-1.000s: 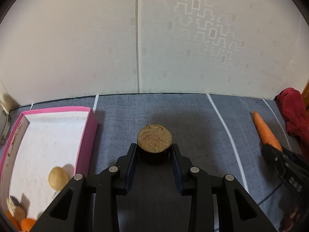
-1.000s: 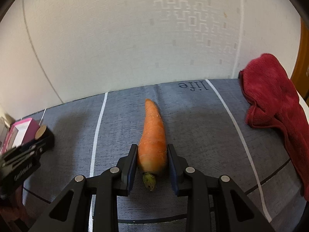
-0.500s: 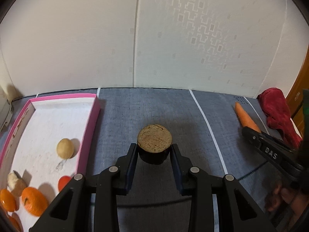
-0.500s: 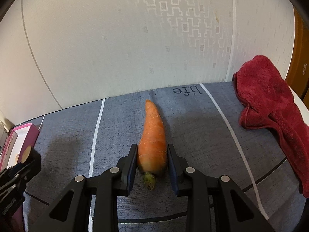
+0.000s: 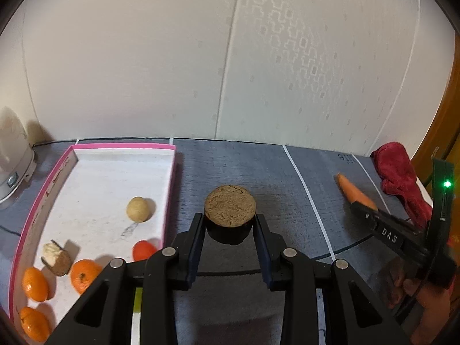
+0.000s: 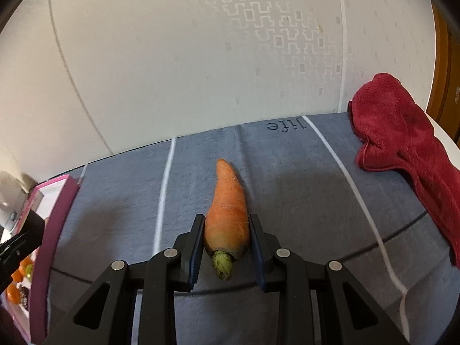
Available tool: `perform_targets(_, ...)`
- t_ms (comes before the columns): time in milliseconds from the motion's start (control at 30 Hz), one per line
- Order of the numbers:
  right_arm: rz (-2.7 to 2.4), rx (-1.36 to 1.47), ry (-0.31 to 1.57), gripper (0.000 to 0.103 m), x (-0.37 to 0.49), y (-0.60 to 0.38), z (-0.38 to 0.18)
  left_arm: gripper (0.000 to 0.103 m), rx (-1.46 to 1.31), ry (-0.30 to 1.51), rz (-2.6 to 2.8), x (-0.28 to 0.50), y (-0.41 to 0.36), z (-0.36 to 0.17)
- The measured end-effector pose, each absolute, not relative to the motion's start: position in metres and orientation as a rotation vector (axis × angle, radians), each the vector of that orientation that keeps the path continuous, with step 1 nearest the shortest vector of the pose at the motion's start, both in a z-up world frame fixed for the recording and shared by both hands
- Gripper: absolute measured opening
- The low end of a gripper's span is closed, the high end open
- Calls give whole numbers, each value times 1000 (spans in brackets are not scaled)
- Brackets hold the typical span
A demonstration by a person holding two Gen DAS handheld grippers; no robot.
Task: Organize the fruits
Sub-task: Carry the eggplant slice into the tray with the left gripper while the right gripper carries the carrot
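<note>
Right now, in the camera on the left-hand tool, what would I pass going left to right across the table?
White appliance → pink tray of oranges → brown round piece held in the left gripper → carrot held in the right gripper → red cloth.

Black fingers [image 5: 198, 247]; silver screws

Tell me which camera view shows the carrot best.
The right wrist view: the carrot fills the centre, tip to green stub, clamped in the right gripper. The left wrist view shows only its tip at the far right, small and blurred.
</note>
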State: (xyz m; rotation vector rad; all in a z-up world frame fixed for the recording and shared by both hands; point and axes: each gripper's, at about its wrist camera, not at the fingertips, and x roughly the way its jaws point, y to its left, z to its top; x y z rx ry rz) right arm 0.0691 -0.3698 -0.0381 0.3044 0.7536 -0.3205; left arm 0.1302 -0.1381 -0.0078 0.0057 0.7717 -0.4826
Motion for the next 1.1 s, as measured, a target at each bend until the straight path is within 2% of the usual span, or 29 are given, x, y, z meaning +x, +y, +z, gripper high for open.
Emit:
perform_targets(667, -72, 328, 741, 29, 56, -249, -17, 34, -124, 761, -401, 125, -13, 1)
perform_targets(1100, 74, 285, 761, 29, 70, -176, -11, 34, -124, 826, -286, 173, 45, -22)
